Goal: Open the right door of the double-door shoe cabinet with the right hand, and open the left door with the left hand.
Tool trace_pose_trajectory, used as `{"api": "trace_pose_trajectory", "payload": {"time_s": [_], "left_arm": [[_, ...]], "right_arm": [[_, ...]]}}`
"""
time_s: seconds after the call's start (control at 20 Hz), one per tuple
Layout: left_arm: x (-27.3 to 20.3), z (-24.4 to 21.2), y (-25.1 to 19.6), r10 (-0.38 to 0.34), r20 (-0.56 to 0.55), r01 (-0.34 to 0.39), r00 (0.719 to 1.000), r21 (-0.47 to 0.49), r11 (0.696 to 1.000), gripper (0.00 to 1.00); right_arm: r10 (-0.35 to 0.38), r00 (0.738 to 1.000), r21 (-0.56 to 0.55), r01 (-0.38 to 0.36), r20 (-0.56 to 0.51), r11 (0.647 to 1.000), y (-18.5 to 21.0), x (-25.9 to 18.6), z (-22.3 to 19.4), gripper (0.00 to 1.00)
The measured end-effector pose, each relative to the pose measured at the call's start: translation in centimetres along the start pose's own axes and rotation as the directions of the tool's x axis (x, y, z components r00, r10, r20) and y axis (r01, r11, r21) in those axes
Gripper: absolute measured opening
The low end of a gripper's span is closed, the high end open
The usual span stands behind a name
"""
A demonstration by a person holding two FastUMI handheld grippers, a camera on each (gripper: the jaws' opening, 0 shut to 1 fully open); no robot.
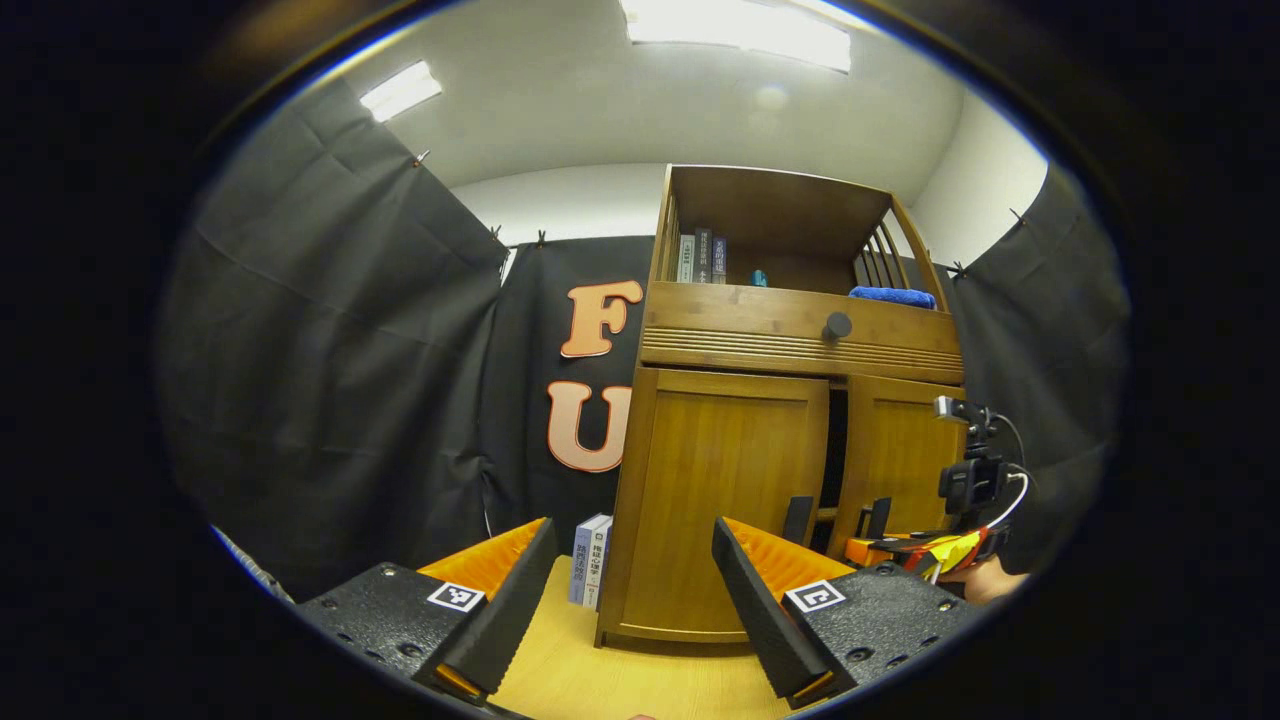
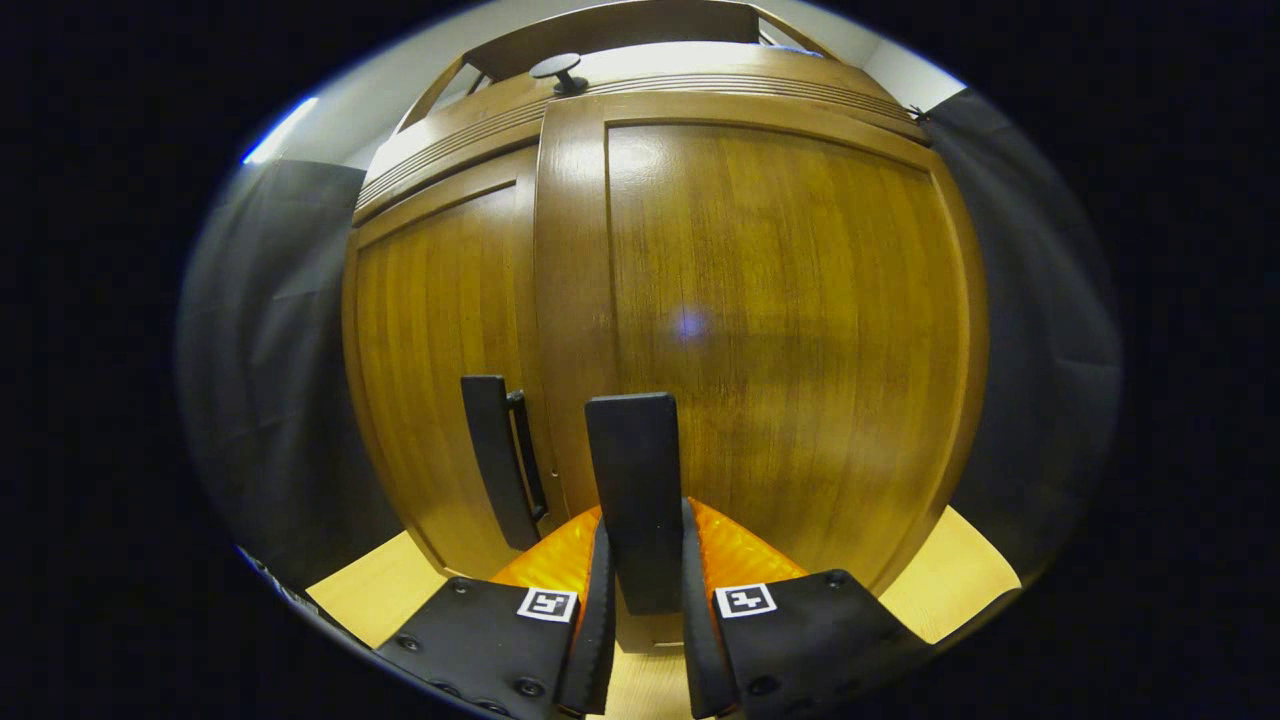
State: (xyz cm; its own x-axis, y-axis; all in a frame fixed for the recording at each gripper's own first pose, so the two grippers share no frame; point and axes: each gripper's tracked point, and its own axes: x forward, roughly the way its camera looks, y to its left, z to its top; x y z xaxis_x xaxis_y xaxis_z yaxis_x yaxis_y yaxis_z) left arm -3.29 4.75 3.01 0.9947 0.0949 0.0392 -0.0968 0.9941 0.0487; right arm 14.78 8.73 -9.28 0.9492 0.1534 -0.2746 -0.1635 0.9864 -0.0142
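Right hand-held gripper clamps the right door's handle as a wooden double-door shoe cabinet begins to open.

In the right gripper view, the right hand-held gripper has both fingers pressed on the flat black handle of the brown wooden right door; the left door's black handle stands free just beside it. In the left gripper view, the left hand-held gripper hangs with its jaws wide, holding nothing, in front of the closed brown wooden left door, while a dark gap shows between the two doors, the right one slightly ajar. The cabinet stands on a pale wooden surface, with upright books beside its left side and a folded blue cloth on its upper shelf.
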Motion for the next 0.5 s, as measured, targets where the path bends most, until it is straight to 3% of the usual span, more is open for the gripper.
{"api": "trace_pose_trajectory", "payload": {"time_s": [0.15,0.2,0.25,0.3,0.5], "left_arm": [[-0.2,-0.2,-0.5,-0.017,-0.009,0.017,1.0,-0.001,1.0,0.91],[-0.3,-0.3,-0.7,-0.022,-0.012,0.022,1.0,-0.005,1.0,0.91],[-0.2,-0.4,-1.0,-0.029,-0.015,0.029,0.999,-0.009,1.0,0.91],[-0.2,-0.6,-1.2,-0.038,-0.018,0.038,0.999,-0.013,0.999,0.94],[0.2,-1.0,-2.9,-0.078,-0.023,0.078,0.997,-0.019,0.997,0.91]], "right_arm": [[-0.003,1.0,0.001,0.003,-0.008,1.0,-1.0,-2.8,-0.3,0.32],[0.001,1.0,0.004,-0.001,-0.009,1.0,-1.1,-3.8,-0.4,0.37],[0.003,1.0,0.005,-0.003,-0.01,1.0,-1.4,-5.0,-0.6,0.32],[0.003,1.0,0.003,-0.003,-0.012,1.0,-1.7,-5.8,-0.7,0.32],[-0.031,0.999,-0.006,0.031,-0.015,1.0,-4.0,-10.1,-1.6,0.36]]}}
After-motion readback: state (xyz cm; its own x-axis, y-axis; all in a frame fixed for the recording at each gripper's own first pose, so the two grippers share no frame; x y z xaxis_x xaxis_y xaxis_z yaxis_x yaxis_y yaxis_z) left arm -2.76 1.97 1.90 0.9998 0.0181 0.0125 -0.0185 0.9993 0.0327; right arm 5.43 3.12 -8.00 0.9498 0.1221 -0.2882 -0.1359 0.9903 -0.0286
